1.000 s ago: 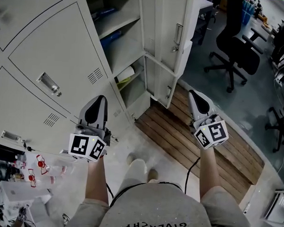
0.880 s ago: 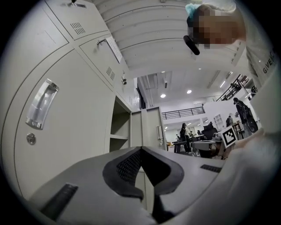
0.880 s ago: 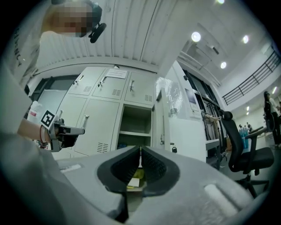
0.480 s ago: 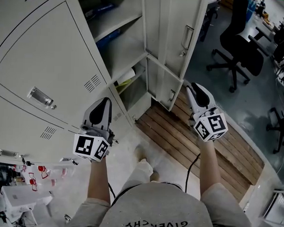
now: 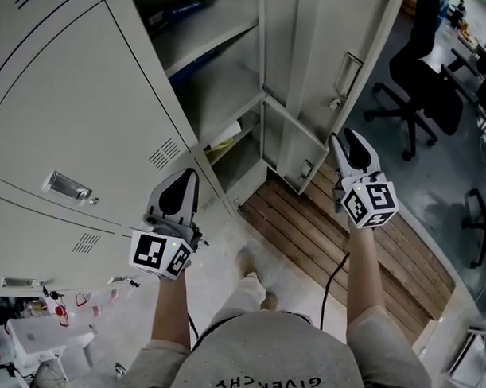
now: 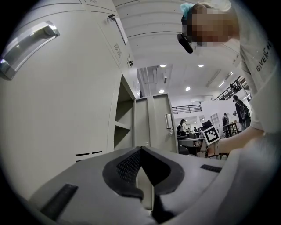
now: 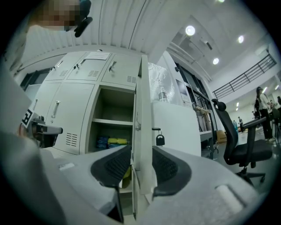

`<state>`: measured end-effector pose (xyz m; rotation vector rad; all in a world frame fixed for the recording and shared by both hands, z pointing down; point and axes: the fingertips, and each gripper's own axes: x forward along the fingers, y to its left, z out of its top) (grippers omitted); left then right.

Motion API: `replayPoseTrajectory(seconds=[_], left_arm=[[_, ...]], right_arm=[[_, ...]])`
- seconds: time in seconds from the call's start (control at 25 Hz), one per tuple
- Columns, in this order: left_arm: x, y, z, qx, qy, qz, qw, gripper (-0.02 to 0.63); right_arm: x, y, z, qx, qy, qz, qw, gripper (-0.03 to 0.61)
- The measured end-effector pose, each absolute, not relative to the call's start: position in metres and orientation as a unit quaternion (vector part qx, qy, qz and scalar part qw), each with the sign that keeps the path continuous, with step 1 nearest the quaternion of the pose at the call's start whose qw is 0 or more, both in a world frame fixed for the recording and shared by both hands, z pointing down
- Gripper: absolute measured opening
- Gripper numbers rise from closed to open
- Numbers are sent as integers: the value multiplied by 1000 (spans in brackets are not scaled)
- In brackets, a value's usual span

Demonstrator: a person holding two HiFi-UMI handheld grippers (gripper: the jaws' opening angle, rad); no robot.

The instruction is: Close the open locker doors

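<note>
Locker doors (image 5: 319,65) stand open at the right end of the grey locker bank (image 5: 87,104). The right gripper (image 5: 343,141), near the lower door (image 5: 292,151), has just been opening; its jaws are partly apart and hold nothing. The left gripper (image 5: 188,175) is closed and empty.

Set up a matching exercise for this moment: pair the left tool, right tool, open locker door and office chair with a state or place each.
Things:
1. left tool
2. right tool
3. open locker door
4. office chair

States:
A. black, on the floor
B. jaws apart
C. jaws together, empty
D. swung out, padlock on its handle

Pairs: 1-C; 2-B; 3-D; 4-A.

The right tool's jaws have just been opening. The door's edge shows in their gap, ungripped.
</note>
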<state>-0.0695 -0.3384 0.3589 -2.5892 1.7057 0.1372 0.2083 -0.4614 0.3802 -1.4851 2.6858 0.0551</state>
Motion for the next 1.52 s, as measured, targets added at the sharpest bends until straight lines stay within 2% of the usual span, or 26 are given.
replayPoseTrajectory(seconds=[0.32, 0.68, 1.52], left_arm=[[-80, -345, 370, -832, 553, 40, 9, -3], [-78, -345, 375, -833, 551, 44, 2, -3], [-105, -321, 379, -820, 570, 52, -3, -3]], right_arm=[[203, -475, 385, -486, 873, 18, 28, 138], [199, -470, 386, -486, 873, 22, 22, 80], [142, -445, 388, -448, 893, 24, 13, 89]])
